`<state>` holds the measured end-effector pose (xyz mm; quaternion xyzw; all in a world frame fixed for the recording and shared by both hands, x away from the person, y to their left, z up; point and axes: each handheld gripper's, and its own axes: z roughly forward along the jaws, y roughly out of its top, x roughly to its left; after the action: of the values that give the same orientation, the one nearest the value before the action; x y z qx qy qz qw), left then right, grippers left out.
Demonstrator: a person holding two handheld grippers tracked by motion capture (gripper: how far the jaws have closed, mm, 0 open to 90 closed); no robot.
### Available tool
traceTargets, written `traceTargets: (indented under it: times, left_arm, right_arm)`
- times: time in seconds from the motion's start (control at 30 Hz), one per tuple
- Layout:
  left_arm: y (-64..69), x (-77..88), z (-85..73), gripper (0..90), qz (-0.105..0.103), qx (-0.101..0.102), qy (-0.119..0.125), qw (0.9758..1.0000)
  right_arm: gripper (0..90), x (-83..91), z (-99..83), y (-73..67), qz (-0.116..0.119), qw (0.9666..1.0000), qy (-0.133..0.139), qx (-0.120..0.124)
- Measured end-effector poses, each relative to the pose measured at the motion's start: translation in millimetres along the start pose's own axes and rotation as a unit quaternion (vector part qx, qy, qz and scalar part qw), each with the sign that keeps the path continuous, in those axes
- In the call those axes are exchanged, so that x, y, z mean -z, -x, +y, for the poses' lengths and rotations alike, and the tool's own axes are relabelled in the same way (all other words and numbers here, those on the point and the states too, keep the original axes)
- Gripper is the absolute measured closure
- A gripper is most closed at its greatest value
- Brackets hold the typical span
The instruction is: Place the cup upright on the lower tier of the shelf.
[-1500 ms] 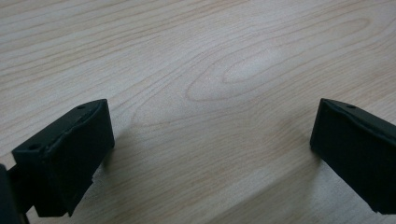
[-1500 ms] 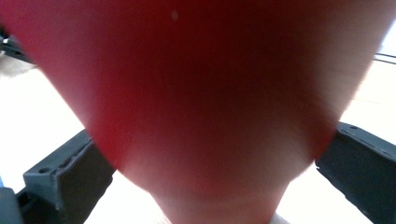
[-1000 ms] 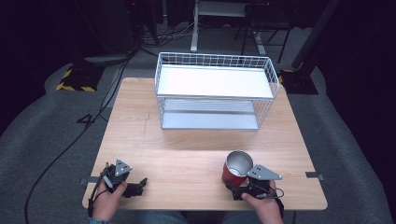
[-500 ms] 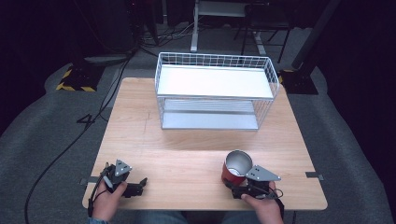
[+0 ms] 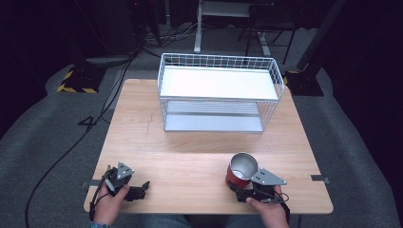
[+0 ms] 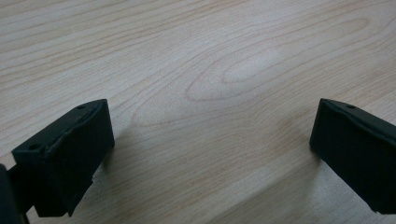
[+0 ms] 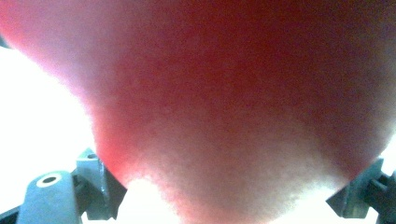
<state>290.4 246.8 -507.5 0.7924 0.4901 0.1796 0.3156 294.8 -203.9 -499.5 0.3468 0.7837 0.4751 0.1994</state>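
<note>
A red cup [image 5: 241,170] with a shiny metal inside stands upright near the table's front right. My right gripper [image 5: 236,183] is shut on its lower wall, held by a hand at the table's front edge. In the right gripper view the cup's red side [image 7: 224,102] looms very close and blurred between the grey fingers [image 7: 51,196]. My left gripper [image 5: 143,188] lies at the front left in the other hand. Its jaws stand wide apart over bare wood [image 6: 210,154] with nothing between them.
A white wire rack [image 5: 218,58] with two shelves stands at the back middle of the wooden table [image 5: 190,152]. Bare wood lies between it and both grippers. Cables and dark floor surround the table.
</note>
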Motion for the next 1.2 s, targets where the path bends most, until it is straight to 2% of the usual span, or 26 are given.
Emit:
traceTargets:
  times: [0.13,0.33,0.4,0.47,0.5,0.53,0.77,1.1,1.2]
  left_arm:
    - [0.0,0.0,-0.1,0.2,0.0,0.0,0.0,1.0]
    - [0.2,0.6,-1.2,0.2,-0.001,0.002,0.002,1.0]
    - [-2.2,1.7,-2.3,0.3,-0.004,-0.003,0.003,1.0]
    - [-4.3,3.1,-3.3,0.6,0.003,0.007,0.003,1.0]
    - [-5.8,7.3,-3.0,4.8,0.014,0.012,-0.001,0.9998]
    - [-5.8,7.3,-3.0,6.4,0.014,0.012,-0.001,0.9998]
    - [-7.4,24.9,-2.8,6.1,0.016,0.023,0.031,0.9991]
    - [-4.4,45.2,-10.1,6.1,0.027,0.025,0.038,0.9986]
    - [-5.9,50.5,-15.5,6.1,0.019,0.033,0.04,0.9985]
  right_arm:
    - [17.0,0.4,3.5,1.6,0.001,1.0,0.004,0.001]
    - [17.0,1.1,19.7,5.8,0.001,0.9999,0.007,0.01]
    - [17.0,0.4,26.3,7.8,0.001,0.9999,0.007,0.011]
    - [17.0,-1.5,32.7,10.3,0.002,0.9999,0.007,0.012]
    - [17.0,-4.1,38.6,12.4,0.004,0.9999,0.007,0.01]
    - [17.0,-4.1,38.6,12.4,0.004,0.9999,0.007,0.01]
    - [16.9,-16.3,57.9,18.3,0.005,0.9999,0.008,0.013]
    - [16.9,-37.1,80.7,28.8,0.0,0.9997,-0.005,0.022]
    - [17.0,-41.2,83.9,30.9,0.0,0.9997,-0.008,0.022]
